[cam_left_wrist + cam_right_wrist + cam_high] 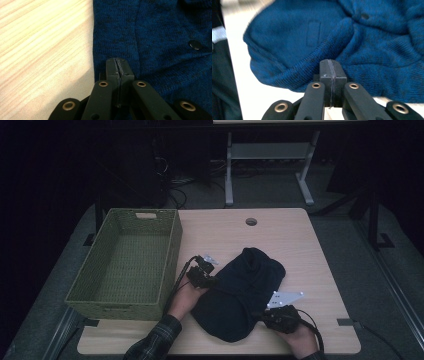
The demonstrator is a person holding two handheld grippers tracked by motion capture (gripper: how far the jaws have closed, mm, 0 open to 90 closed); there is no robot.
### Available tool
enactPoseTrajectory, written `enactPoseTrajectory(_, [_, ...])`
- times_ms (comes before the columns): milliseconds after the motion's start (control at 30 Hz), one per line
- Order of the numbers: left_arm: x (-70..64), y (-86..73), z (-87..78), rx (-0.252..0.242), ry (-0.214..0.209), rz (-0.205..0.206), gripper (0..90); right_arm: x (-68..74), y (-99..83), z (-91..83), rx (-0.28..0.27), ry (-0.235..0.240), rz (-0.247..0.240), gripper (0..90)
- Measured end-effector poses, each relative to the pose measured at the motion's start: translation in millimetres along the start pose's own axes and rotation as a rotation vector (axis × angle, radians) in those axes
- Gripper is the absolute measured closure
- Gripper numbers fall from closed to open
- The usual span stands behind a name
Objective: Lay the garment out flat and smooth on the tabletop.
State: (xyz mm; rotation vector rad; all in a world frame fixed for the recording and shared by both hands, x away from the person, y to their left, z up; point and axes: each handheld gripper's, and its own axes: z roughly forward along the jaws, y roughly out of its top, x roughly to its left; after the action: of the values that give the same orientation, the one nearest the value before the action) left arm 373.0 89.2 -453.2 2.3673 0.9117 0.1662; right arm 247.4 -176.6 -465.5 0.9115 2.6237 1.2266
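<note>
A dark blue knitted cardigan (240, 292) lies bunched on the bench (295, 240), just to the right of the green woven basket (127, 262), which stands open with nothing in it. The cardigan's long axis runs on a slant: its far end points up and away from the basket, its near end comes down toward the person's edge of the bench.

The left hand-held gripper (204, 276) sits at the cardigan's side facing the basket, between the two. In the left gripper view its jaws are pressed flat together at the very edge of the knit (155, 40), with bare wood to one side; whether any fabric is pinched between them I cannot tell. A dark snap button (195, 44) shows farther along the cloth.

The right hand-held gripper (280, 316) is at the cardigan's near end on the side away from the basket. Its jaws too are closed tight against each other, tips resting at a rolled hem (312, 67), and again a pinch of cloth cannot be confirmed.

So the cardigan lies between the two hands, and the basket lies beyond the left one. The left hand is much the nearer to the basket; I judge any lift into it would have to travel across toward that side, with the right hand carrying its end the longer way.
</note>
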Motion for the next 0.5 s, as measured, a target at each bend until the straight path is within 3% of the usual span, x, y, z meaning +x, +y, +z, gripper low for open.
enactPoseTrajectory(100, [-0.8, -1.0, -0.6, 0.008, -0.008, 0.005, 89.6, 0.6, -1.0, 5.5, 0.037, -0.013, -0.012, 89.6])
enactPoseTrajectory(267, [-2.2, -4.4, -3.2, 0.017, -0.026, 0.01, 89.7, -2.9, -1.5, 4.5, 0.041, -0.013, 0.005, 89.8])
enactPoseTrajectory(500, [-9.1, -10.3, -8.1, 0.041, -0.048, 0.033, 89.8, -14.1, -4.2, -2.1, 0.044, -0.068, 0.021, 89.7])
